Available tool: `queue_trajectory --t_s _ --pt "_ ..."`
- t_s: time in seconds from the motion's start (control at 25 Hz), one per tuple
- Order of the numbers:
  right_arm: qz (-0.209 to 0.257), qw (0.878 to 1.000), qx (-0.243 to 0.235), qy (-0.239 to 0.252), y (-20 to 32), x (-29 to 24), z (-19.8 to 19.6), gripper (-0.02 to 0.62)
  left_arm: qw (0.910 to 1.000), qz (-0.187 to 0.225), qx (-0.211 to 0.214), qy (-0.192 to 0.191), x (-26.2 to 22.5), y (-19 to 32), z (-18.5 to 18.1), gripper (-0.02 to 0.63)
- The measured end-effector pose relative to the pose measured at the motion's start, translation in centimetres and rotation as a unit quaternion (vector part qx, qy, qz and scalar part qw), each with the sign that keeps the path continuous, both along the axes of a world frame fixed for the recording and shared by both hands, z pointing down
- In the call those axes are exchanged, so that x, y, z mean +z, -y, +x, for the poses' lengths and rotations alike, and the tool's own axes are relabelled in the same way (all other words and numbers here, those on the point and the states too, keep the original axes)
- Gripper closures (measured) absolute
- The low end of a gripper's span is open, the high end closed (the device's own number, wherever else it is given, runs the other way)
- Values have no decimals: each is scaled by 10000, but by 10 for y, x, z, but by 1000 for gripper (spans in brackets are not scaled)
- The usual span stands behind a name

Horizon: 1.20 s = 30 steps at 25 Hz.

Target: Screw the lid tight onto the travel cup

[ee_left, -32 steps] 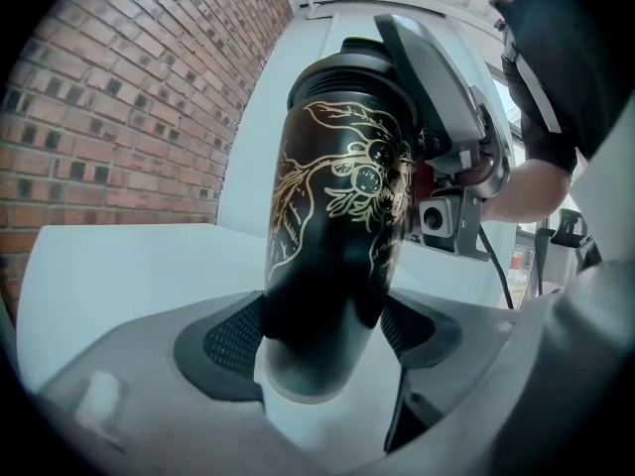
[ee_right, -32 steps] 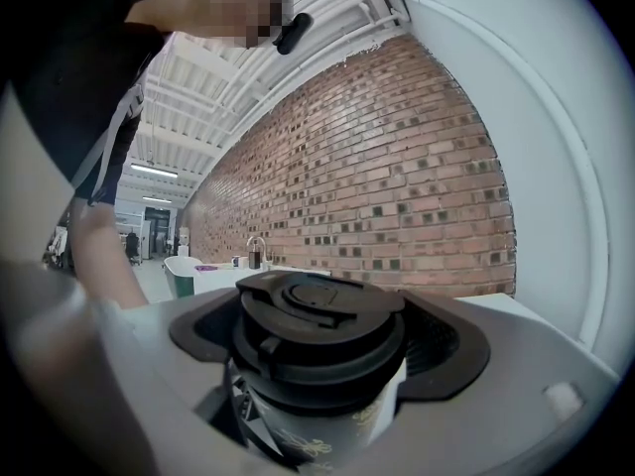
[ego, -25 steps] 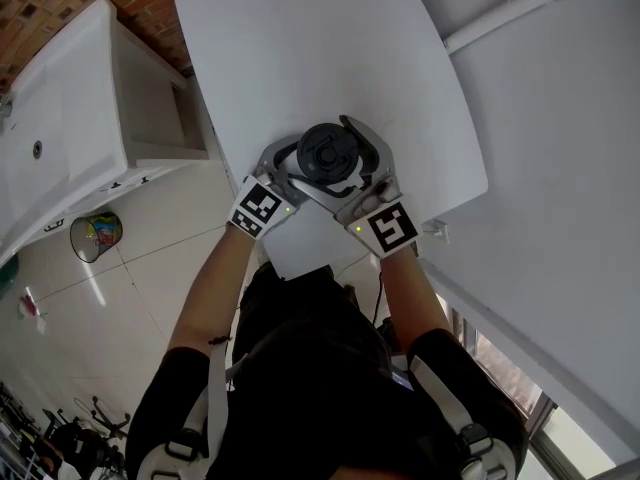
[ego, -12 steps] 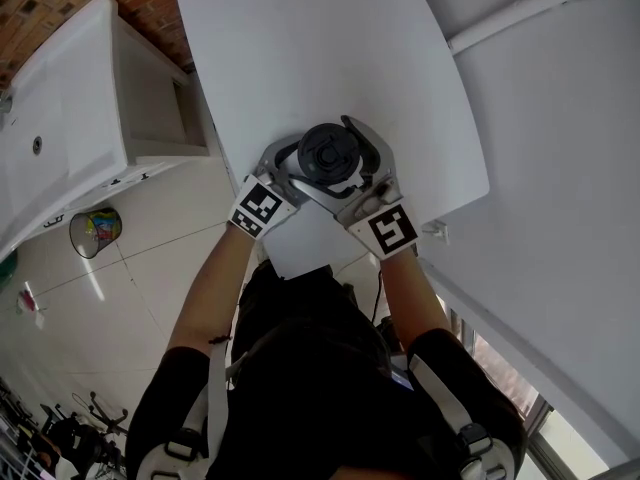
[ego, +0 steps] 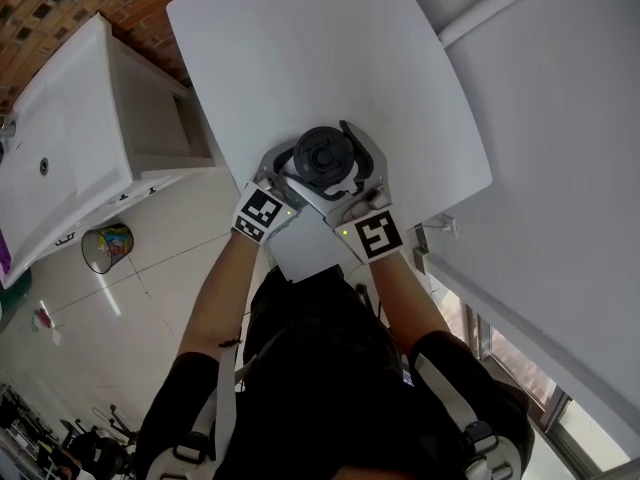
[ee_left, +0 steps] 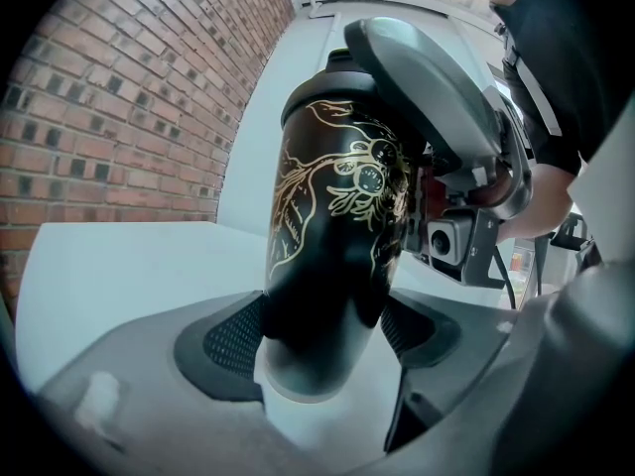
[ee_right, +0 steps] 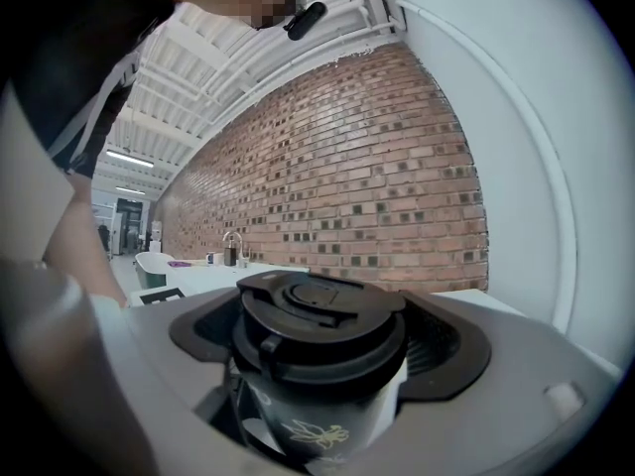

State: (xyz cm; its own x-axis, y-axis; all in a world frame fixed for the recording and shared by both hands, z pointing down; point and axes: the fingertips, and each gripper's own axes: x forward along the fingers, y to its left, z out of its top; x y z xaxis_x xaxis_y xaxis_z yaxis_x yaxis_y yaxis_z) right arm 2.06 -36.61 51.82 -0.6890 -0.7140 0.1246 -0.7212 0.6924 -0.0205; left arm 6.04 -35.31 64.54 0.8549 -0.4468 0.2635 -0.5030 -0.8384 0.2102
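Observation:
A black travel cup [ee_left: 332, 196] with a gold pattern stands upright on the white table [ego: 300, 48]. Its black lid [ego: 324, 154] sits on top. My left gripper [ee_left: 322, 340] is shut on the cup's lower body, a pad pressed against each side. My right gripper [ee_right: 322, 340] is shut on the lid [ee_right: 317, 320], which fills the gap between its pads; the cup's body [ee_right: 317, 424] shows below. In the head view both grippers come in from the near side, the left gripper [ego: 300, 171] low and the right gripper [ego: 338, 158] over it.
A white cabinet [ego: 70, 148] stands left of the table, with a small bin [ego: 107, 243] on the tiled floor below it. A white wall with a pipe [ego: 500, 3] runs along the right. The table's near edge lies just behind the grippers.
The right gripper's marker cube has swung a little left and toward me, turning about the cup. The cup and left gripper stay where they were.

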Motion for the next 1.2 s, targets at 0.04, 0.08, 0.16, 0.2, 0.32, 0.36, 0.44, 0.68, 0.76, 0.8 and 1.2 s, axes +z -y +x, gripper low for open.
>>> queue_trajectory --t_s 0.04,0.08,0.16,0.2,0.32,0.36,0.44,0.68,0.76,0.8,1.2 --pt "-11 10000 87 17 1 0 1 123 10000 -2 -2 -2 0 0 1 227" --pt "-28 9999 157 15 1 0 2 124 10000 -7 -2 0 0 0 1 227" --pt "-70 9995 301 -61 2 1 3 124 10000 -37 6 24 2 -1 2 227" --pt "-90 9990 413 -112 3 2 4 124 10000 -45 10 33 3 -1 2 227" --pt "-214 9960 857 -143 6 4 3 135 10000 12 4 11 1 1 0 227" --pt "-251 9952 945 -100 6 4 3 135 10000 11 10 19 1 1 -1 227" --pt "-294 9955 898 52 4 2 3 129 10000 -46 31 66 5 -1 -2 227" --pt "-100 9922 -1243 -88 -19 -8 -1 47 10000 -44 10 -21 1 1 4 227" --pt "-88 9820 -1861 -299 -20 -7 0 49 10000 -48 18 12 1 1 4 227" --pt "-103 9773 -2081 -379 -19 -7 0 49 10000 -60 22 26 2 1 4 227" --pt "-89 9752 -2199 -237 -10 -6 -10 110 10000 -16 -5 30 3 1 3 227"
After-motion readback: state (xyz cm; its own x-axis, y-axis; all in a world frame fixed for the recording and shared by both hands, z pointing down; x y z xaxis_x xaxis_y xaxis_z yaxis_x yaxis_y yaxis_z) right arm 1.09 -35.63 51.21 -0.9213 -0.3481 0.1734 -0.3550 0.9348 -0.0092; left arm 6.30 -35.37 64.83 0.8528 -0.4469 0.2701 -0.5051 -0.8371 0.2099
